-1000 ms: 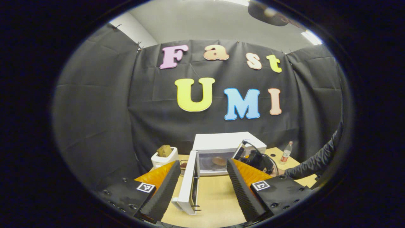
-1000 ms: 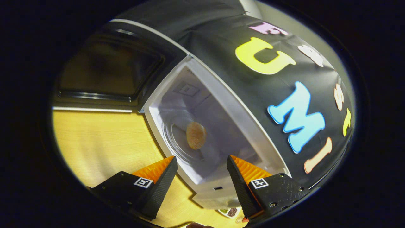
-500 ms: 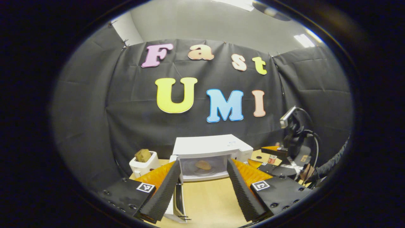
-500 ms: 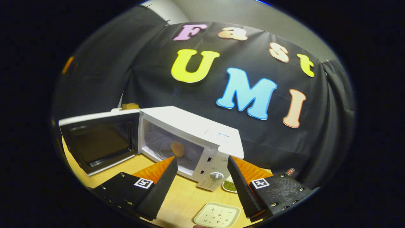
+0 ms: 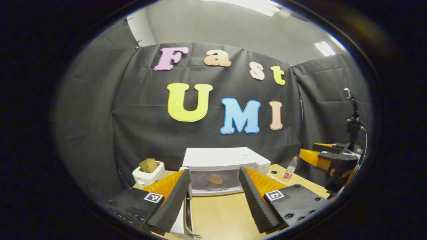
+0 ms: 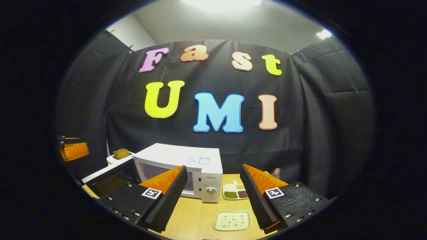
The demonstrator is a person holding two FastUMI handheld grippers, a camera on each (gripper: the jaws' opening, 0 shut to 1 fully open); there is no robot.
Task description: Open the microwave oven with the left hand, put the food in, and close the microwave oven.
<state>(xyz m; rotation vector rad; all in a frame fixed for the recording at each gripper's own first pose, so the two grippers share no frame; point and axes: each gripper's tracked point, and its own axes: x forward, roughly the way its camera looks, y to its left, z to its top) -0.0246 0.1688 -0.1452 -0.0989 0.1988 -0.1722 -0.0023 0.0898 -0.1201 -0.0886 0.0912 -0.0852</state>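
The white microwave [image 5: 227,159] stands at the back of the wooden table, its door [image 5: 187,213] swung open to the left and seen edge-on. A brown piece of food [image 5: 214,179] lies on the turntable inside. My left gripper [image 5: 213,196] is open and empty, well in front of the cavity. My right gripper [image 6: 213,196] is also open and empty, back from the microwave [image 6: 186,163] and to the right of the open door [image 6: 110,178]. In the left gripper view the right gripper [image 5: 325,158] is held up at the far right by a hand.
A white toaster [image 5: 149,170] with bread stands left of the microwave. A plastic bottle [image 5: 291,168] is at its right. A pale tray [image 6: 232,220] and a divided dish of beans [image 6: 235,193] lie on the table [image 6: 196,216] before the right gripper.
The right gripper has pulled back out of the microwave mouth, turned upright and moved away to the right. The food stays on the turntable. The left gripper shifted only slightly.
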